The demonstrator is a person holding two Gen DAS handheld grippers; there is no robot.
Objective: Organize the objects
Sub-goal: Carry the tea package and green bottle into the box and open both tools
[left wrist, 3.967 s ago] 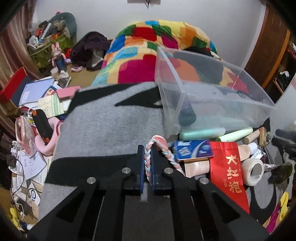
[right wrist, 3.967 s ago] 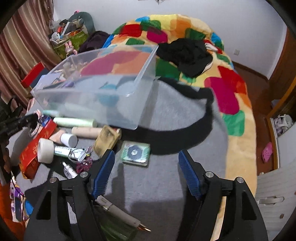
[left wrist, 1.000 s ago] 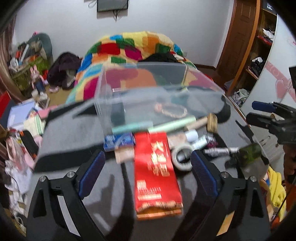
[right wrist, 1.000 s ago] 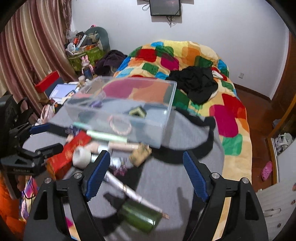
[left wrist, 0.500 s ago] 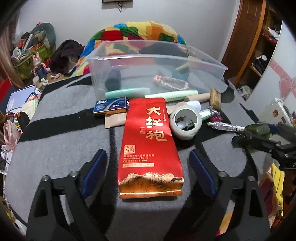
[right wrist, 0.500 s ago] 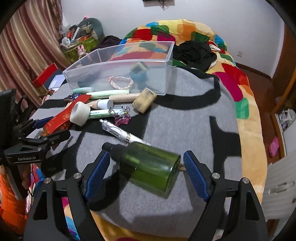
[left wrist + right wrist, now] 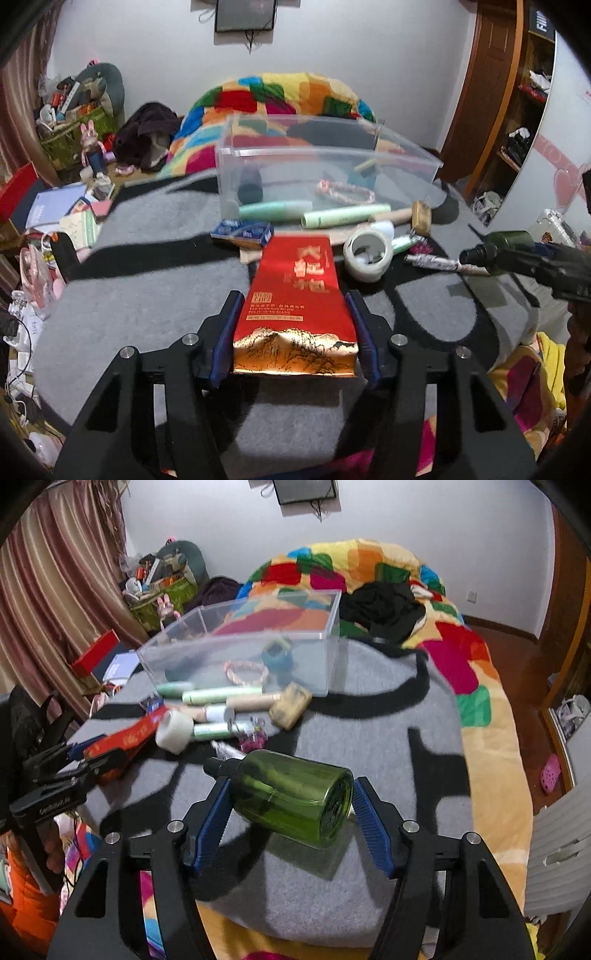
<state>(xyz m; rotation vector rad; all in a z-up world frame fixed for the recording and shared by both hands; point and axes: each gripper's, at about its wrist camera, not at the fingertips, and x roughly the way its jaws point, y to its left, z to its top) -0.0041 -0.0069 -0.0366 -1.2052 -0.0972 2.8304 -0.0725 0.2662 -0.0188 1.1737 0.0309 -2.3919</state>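
The left gripper [image 7: 295,332] is seen with its jaws, which have just been closing, pressed against both long edges of a red packet [image 7: 295,302] lying flat on a grey blanket [image 7: 147,295]; the packet is clamped at its near end. The right gripper [image 7: 291,808] has also just been closing, and a green bottle [image 7: 291,797] is set on its side between the blue pads, its black cap [image 7: 216,766] turned to the far left; the pads appear to touch the bottle at both sides, so it is taken as gripped. Just beyond the packet, a roll of tape [image 7: 367,254] is found to the right and a small blue box [image 7: 242,230] to the left. Farther off, a clear plastic bin [image 7: 325,151] stands on the blanket, with a braided rope ring [image 7: 345,192] and a dark roll [image 7: 249,184] inside it. Two pale green tubes [image 7: 343,216] and a wooden brush [image 7: 421,216] are laid along the bin's near wall
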